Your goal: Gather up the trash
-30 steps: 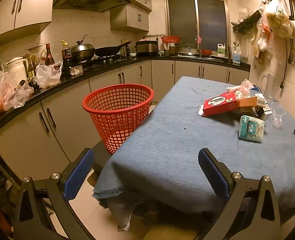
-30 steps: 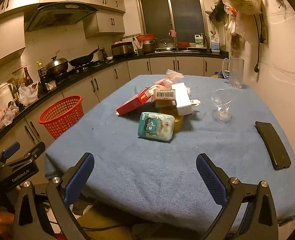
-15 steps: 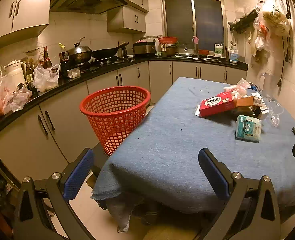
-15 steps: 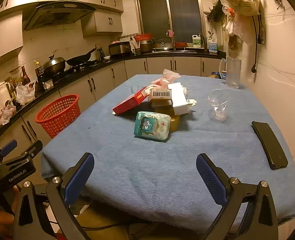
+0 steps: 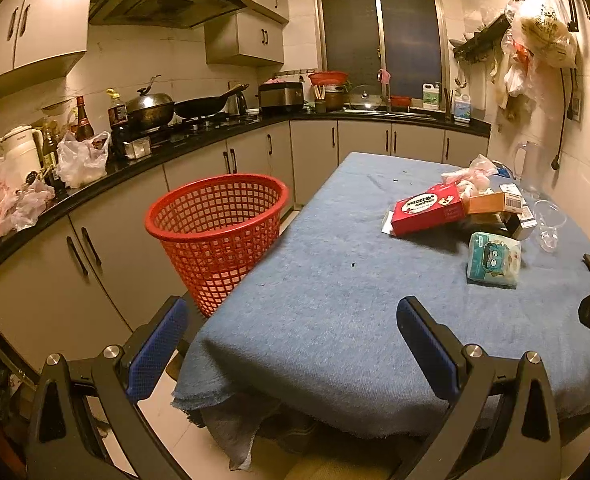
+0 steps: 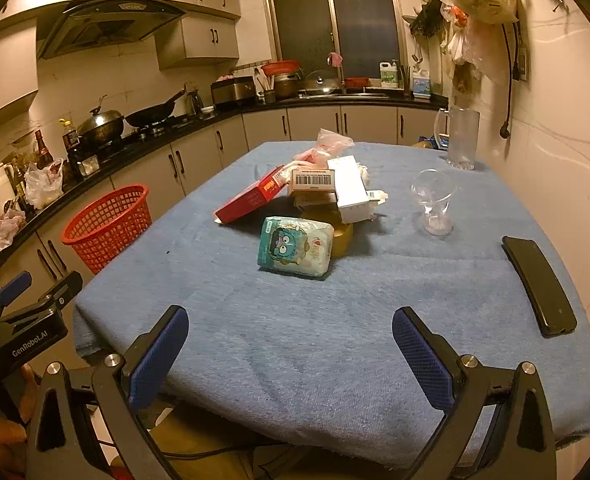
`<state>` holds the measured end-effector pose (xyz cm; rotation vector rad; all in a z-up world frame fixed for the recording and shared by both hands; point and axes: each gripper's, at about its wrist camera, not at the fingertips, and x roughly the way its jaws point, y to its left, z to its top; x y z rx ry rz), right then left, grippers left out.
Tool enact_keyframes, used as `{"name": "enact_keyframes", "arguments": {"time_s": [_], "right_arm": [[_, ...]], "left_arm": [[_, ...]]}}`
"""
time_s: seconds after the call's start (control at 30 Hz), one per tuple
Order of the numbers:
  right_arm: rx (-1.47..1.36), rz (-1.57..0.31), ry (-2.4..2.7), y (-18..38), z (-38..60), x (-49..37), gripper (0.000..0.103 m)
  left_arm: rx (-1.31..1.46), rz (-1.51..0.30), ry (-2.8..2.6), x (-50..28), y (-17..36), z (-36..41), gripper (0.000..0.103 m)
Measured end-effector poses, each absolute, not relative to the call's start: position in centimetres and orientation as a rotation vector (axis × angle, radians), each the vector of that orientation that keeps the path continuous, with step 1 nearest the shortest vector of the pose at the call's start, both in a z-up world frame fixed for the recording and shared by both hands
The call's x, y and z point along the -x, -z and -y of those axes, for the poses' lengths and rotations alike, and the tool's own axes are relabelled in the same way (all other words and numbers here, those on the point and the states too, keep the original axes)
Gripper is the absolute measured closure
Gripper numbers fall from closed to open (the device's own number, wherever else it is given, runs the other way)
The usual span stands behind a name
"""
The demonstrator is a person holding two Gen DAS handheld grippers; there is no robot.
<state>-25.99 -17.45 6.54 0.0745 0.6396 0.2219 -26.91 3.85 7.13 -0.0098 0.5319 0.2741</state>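
Note:
A heap of trash lies mid-table on the blue cloth (image 6: 335, 320): a red box (image 6: 251, 198) (image 5: 427, 209), a teal tissue pack (image 6: 295, 246) (image 5: 493, 254), a barcode box (image 6: 313, 180), a white box (image 6: 351, 190) and a pink plastic bag (image 6: 327, 146). A red mesh basket (image 5: 217, 228) (image 6: 109, 226) stands off the table's left edge. My left gripper (image 5: 291, 322) hangs open at the near left corner. My right gripper (image 6: 289, 332) is open over the near edge, well short of the heap. Neither holds anything.
A clear glass (image 6: 433, 204), a glass jug (image 6: 461, 138) and a black phone (image 6: 537, 284) sit on the table's right side. A counter (image 5: 95, 178) with pans, bottles and plastic bags runs along the left and back. Bags hang on the right wall (image 5: 539, 40).
Both grippers have drawn back a little from the table and risen, so the heap looks slightly farther. Nothing on the table has moved.

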Motion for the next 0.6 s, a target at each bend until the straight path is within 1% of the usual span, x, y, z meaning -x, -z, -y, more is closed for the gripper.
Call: {"name": "enact_keyframes", "arguments": {"time_s": [0.33, 0.6], "right_arm": [[-0.087, -0.659, -0.203, -5.7, 18.2, 23.5, 0.0], [-0.149, -0.667, -0.172, -6.3, 21.3, 20.8, 0.0]], "left_arm": [[0.016, -0.572, -0.259, 23.4, -6.7, -3.8, 0.0], [0.013, -0.679, -0.091, 18.1, -6.3, -2.5, 0.0]]}}
